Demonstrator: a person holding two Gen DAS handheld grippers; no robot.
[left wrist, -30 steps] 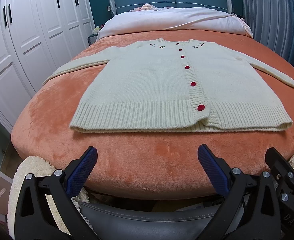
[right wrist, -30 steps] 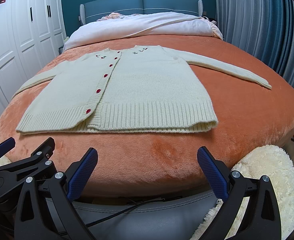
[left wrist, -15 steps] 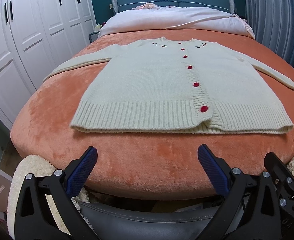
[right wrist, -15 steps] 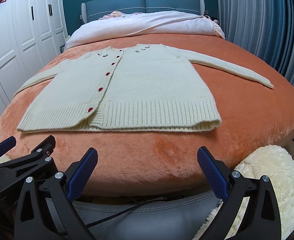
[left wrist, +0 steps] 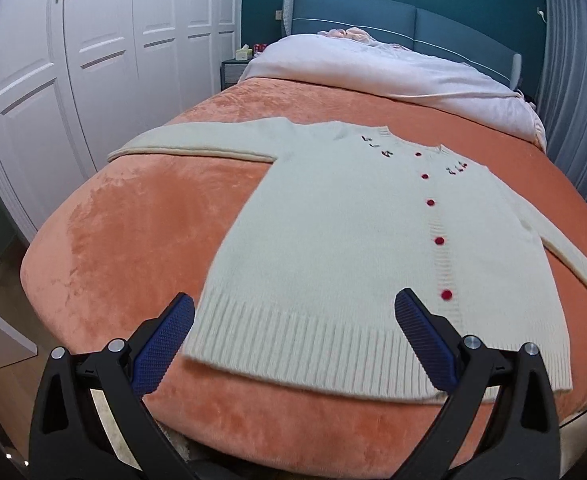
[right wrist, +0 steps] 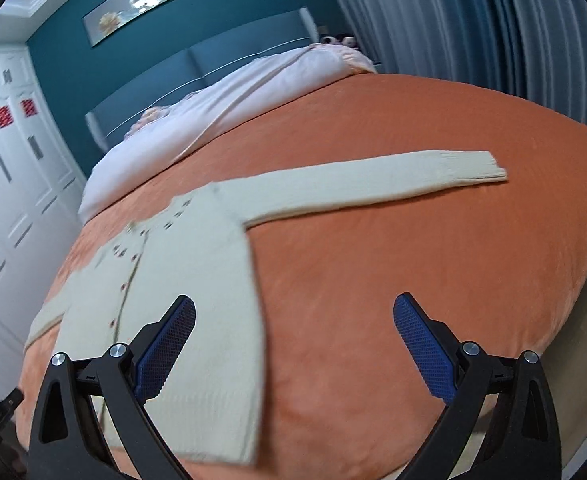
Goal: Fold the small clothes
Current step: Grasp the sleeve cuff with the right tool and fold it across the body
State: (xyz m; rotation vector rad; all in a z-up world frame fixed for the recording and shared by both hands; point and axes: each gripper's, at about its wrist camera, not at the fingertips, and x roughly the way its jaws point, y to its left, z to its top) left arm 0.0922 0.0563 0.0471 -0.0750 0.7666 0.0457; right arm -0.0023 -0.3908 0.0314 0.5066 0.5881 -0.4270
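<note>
above cardigan [left wrist: 345, 240]: both tools agape, empty

Left gripper [left wrist: 293, 326] held level, its two black arms spread wide and the blue-padded fingers [left wrist: 164, 344] well apart, nothing between them. Right gripper [right wrist: 293, 326] equally wide open, blue pads [right wrist: 423, 342] facing each other across an empty gap; its view is tilted and blurred. Neither gripper touches anything.

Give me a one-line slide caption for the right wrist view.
Open right gripper hovers over the orange blanket beside a cream cardigan, its sleeve stretched flat.
</note>
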